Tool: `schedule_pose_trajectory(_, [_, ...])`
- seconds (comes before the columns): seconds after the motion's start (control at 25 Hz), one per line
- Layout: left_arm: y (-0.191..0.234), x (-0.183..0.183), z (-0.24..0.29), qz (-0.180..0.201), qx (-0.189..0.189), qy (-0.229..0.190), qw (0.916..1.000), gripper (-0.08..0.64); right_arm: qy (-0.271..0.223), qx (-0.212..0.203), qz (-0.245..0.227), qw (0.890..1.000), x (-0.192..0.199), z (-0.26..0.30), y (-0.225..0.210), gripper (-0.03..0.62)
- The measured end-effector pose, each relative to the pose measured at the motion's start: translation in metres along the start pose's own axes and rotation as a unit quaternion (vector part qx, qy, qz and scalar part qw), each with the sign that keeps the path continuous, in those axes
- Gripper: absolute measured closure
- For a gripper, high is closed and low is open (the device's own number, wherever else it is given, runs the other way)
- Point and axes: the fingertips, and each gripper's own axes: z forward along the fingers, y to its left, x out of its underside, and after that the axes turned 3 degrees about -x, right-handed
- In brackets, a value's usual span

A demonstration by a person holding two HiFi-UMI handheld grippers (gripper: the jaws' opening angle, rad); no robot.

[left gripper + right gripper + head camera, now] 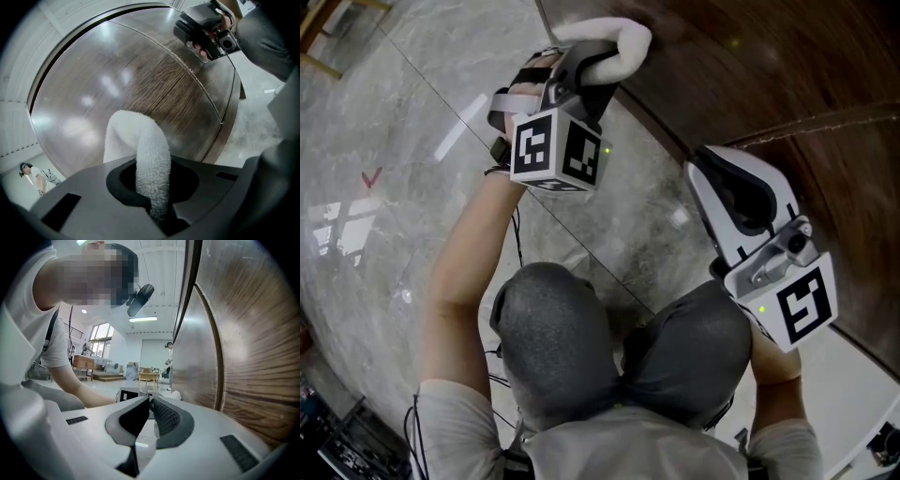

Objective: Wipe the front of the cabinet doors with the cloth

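Fluffy white cloth (623, 39), folded into a thick loop, sat clamped in the dark left gripper (602, 58) in the head view, its far end at the lower edge of the dark brown cabinet doors (769, 75). The white right gripper (712, 169) hung close to the doors further right, above a polished grey marble floor (394, 141) and the person's grey-trousered knees (553, 337). Left gripper view: the jaws pinched the terry cloth at its near end, and the nubbly roll arched up toward glossy wood grain split by a thin seam (190, 69). Right gripper view: the ribbed black pads (165, 417) stood closed on each other, empty, with streaked veneer on the right.
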Motion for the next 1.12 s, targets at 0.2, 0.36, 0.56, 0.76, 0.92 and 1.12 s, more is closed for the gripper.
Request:
schedule_pose_trajectory(0.2, [-0.018, -0.013, -0.002, 0.003, 0.013, -0.011, 0.9999, 0.502, -0.004, 0.000, 0.000, 1.000, 0.002, -0.007, 0.000, 0.540])
schedule_pose_trajectory(0.36, [-0.030, -0.022, -0.005, -0.008, 0.022, -0.021, 0.9995, 0.502, -0.008, 0.003, -0.002, 1.000, 0.000, -0.013, -0.001, 0.540])
schedule_pose_trajectory(0.56, [-0.049, -0.034, -0.005, -0.013, 0.041, -0.034, 0.9985, 0.502, -0.011, 0.002, -0.002, 1.000, 0.002, -0.018, -0.002, 0.540])
schedule_pose_trajectory(0.76, [-0.069, -0.055, -0.011, -0.007, 0.068, -0.054, 0.9962, 0.502, -0.010, 0.001, -0.005, 1.000, 0.000, -0.019, 0.000, 0.540])
schedule_pose_trajectory(0.92, [-0.084, -0.067, -0.013, -0.003, 0.089, -0.067, 0.9937, 0.502, -0.015, -0.002, -0.005, 1.000, -0.004, -0.018, 0.002, 0.540])
schedule_pose_trajectory(1.12, [-0.101, -0.083, -0.018, 0.001, 0.116, -0.088, 0.9894, 0.502, -0.017, -0.006, -0.008, 1.000, -0.006, -0.015, 0.005, 0.540])
